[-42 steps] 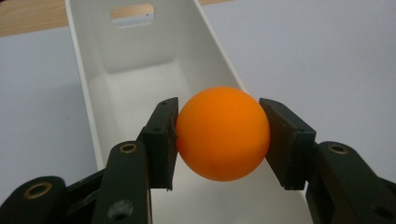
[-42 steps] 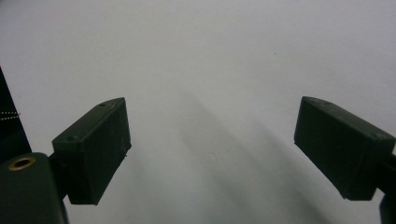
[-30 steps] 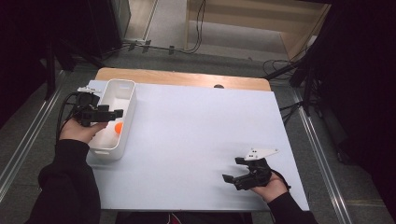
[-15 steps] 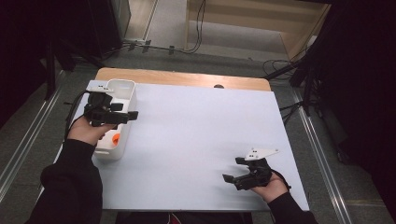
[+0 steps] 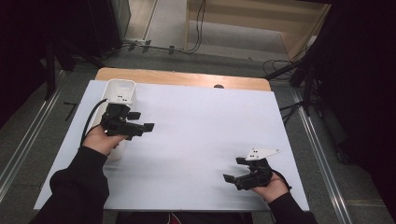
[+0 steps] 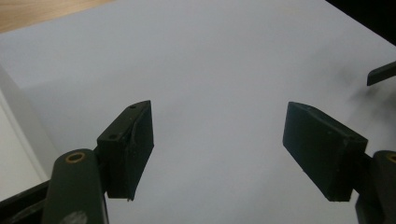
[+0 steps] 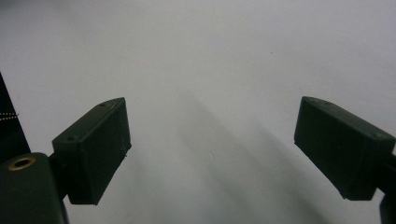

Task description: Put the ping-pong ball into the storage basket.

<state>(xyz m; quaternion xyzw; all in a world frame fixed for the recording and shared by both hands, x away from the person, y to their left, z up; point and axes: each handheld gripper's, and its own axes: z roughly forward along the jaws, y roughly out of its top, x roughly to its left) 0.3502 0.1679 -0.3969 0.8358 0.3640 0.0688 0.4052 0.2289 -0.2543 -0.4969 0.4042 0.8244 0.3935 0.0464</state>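
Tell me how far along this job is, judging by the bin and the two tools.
Done, it seems: the left tool hangs open and empty beside the white bin, jaws wide apart over the white table cover. In hand: nothing; the right tool rests open near the table's front right. Left: I cannot tell, since the hand hides most of the bin.
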